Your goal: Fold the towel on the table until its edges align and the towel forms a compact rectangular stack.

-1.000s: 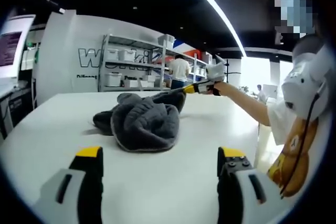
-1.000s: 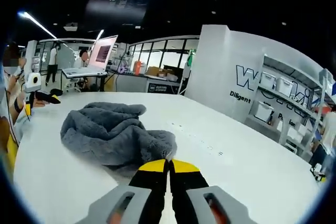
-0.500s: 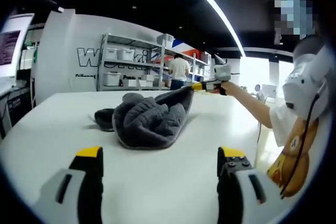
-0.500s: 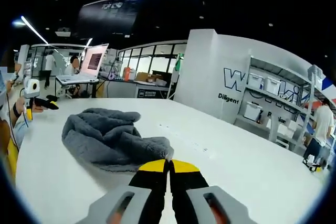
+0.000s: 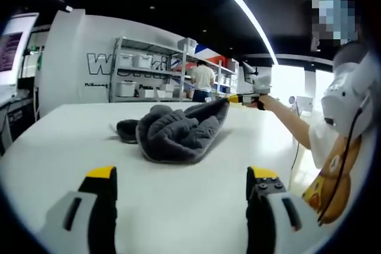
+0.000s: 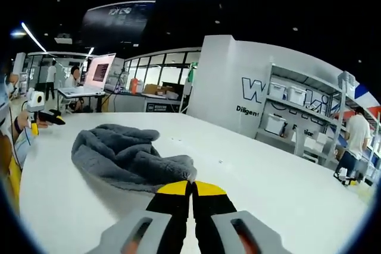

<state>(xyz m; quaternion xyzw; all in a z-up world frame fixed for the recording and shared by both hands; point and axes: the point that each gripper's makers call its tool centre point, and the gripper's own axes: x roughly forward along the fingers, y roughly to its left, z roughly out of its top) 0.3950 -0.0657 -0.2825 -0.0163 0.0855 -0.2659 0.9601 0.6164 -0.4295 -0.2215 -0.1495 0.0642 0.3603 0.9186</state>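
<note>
A grey fluffy towel (image 5: 178,132) lies bunched on the white table (image 5: 71,147). In the left gripper view my left gripper (image 5: 181,176) is open, its yellow-tipped jaws wide apart, short of the towel with nothing between them. My right gripper (image 5: 238,98) comes in from the right, holding one towel corner lifted off the table. In the right gripper view the right gripper (image 6: 191,185) is shut on the towel's (image 6: 125,156) near edge. The cloth spreads away over the table (image 6: 268,182) toward the left gripper (image 6: 44,114) at the far left.
Metal shelves with white bins (image 5: 143,75) stand behind the table, and a person (image 5: 203,80) stands by them. The body of the person holding the grippers (image 5: 345,105) is at the right of the left gripper view. A lit monitor (image 6: 98,72) stands on a desk beyond the table.
The right gripper has pulled the held corner sideways and up, dragging the towel across the table and stretching it out. The left gripper has stayed open and still.
</note>
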